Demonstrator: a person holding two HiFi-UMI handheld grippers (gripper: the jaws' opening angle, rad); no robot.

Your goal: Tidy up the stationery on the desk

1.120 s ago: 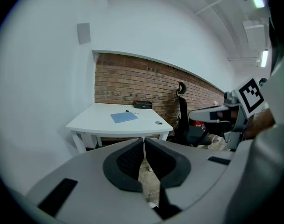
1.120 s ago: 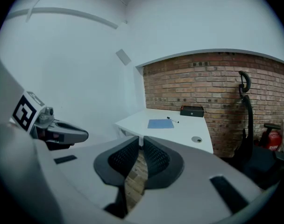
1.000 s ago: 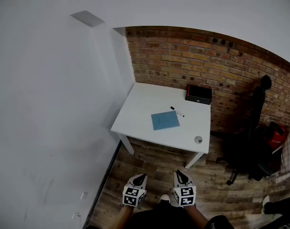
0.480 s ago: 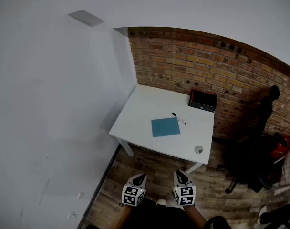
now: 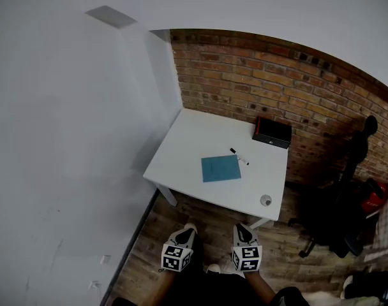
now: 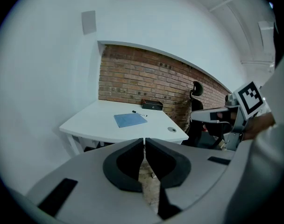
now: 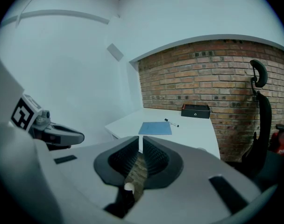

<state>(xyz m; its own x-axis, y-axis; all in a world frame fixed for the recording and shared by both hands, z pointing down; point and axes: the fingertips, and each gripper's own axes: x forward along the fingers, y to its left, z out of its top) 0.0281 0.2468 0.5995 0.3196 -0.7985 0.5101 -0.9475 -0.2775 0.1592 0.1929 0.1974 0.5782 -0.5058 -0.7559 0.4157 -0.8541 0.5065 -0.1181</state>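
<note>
While the person stands short of the desk (image 5: 181, 152), both grippers hang low over the wood floor (image 5: 203, 212), well apart from anything on the desk. The left gripper (image 5: 186, 236) has its jaws pressed together on nothing. On the white desk a blue notebook (image 5: 221, 168) lies flat near the middle, with a pen (image 5: 238, 156) just beside its far right corner. The right gripper (image 5: 242, 233) is likewise closed and empty. Further right, a black box (image 5: 272, 132) sits at the desk's back edge by the brick wall (image 5: 245, 75), and a small round thing (image 5: 265, 200) rests near the front right corner. A black chair (image 5: 350, 190) stands right of the desk.
</note>
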